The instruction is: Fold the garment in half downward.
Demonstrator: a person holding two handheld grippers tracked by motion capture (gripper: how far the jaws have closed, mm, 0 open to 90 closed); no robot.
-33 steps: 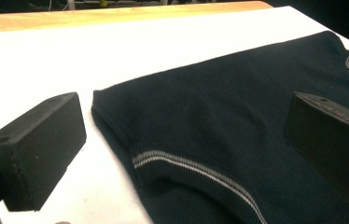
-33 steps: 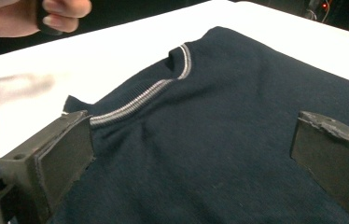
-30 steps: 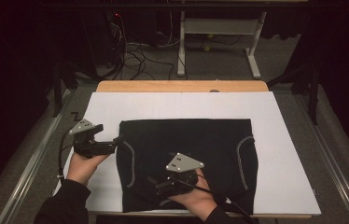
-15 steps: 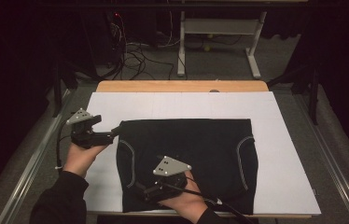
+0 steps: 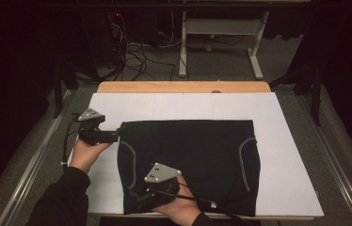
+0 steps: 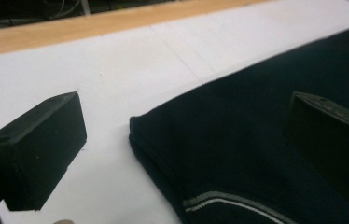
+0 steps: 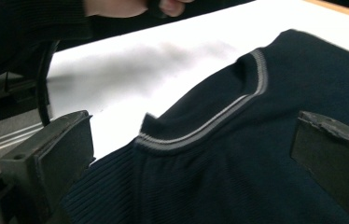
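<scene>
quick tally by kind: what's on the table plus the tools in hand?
Grippers: 2, left gripper and right gripper, both with jaws apart
Dark folded garment: 1
White sheet under it: 1
Total: 4

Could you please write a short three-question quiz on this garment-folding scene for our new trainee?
1. True or false: the left hand-held gripper is shut on the dark garment.
2. Which part of the garment lies ahead of the right hand-held gripper? A) its far right corner B) its near left corner, by the ribbed edge C) its middle
3. Fill in: the garment lies on a ____ sheet covering the table.

Key: 1. False; its jaws stand open at the far left corner. 2. B. 3. white.
</scene>
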